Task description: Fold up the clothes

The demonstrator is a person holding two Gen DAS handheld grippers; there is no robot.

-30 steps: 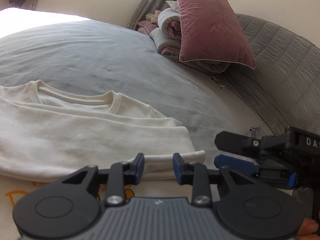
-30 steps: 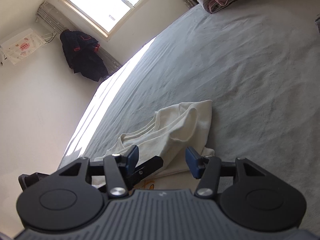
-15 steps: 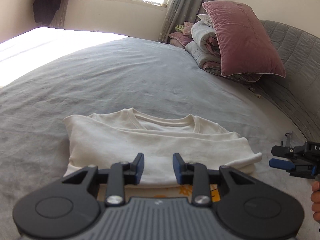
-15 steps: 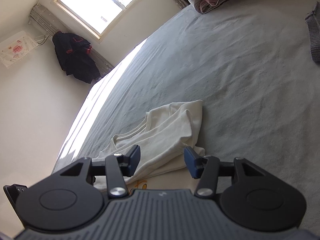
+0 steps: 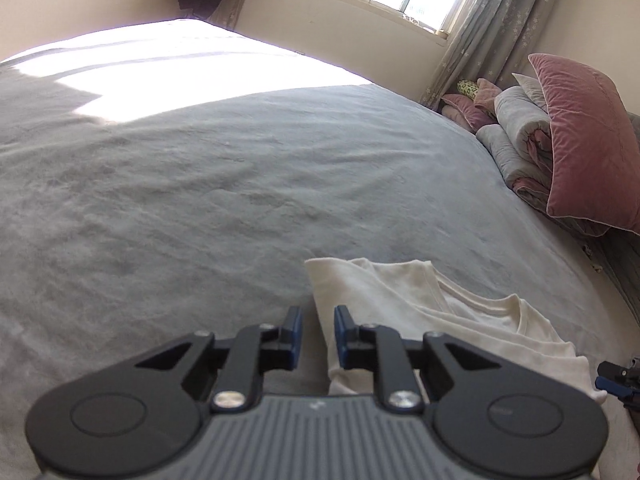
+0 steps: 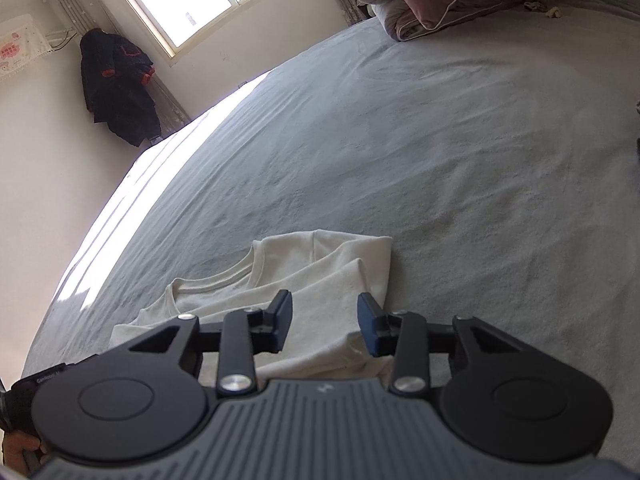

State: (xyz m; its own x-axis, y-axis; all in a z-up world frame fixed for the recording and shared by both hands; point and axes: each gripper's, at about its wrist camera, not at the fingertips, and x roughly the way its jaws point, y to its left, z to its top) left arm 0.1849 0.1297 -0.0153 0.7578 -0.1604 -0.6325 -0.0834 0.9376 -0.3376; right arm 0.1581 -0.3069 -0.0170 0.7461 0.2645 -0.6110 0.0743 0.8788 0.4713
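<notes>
A cream T-shirt (image 5: 420, 300) lies partly folded on the grey bed, collar away from me. My left gripper (image 5: 318, 320) hovers over the shirt's left edge. Its jaws are closing, and the cloth edge runs through the gap without the pads pressing on it. In the right wrist view the same shirt (image 6: 320, 264) shows with its folded sleeve side to the right. My right gripper (image 6: 324, 316) is low over the shirt's right part, jaws closing, cloth beneath the gap but not pinched. The right gripper's tips (image 5: 616, 380) peek in at the left wrist view's right edge.
The grey bedspread (image 5: 200, 200) stretches wide to the left and far side, sunlit at the back. A pink pillow (image 5: 584, 136) and rolled quilts (image 5: 516, 128) are stacked at the head end. A dark coat (image 6: 116, 88) hangs by the window. A hand (image 6: 16, 448) shows bottom left.
My left gripper has slid left along the shirt's near edge to its left side, and its jaws have narrowed. The right gripper's jaws have narrowed too and it has shifted slightly over the shirt.
</notes>
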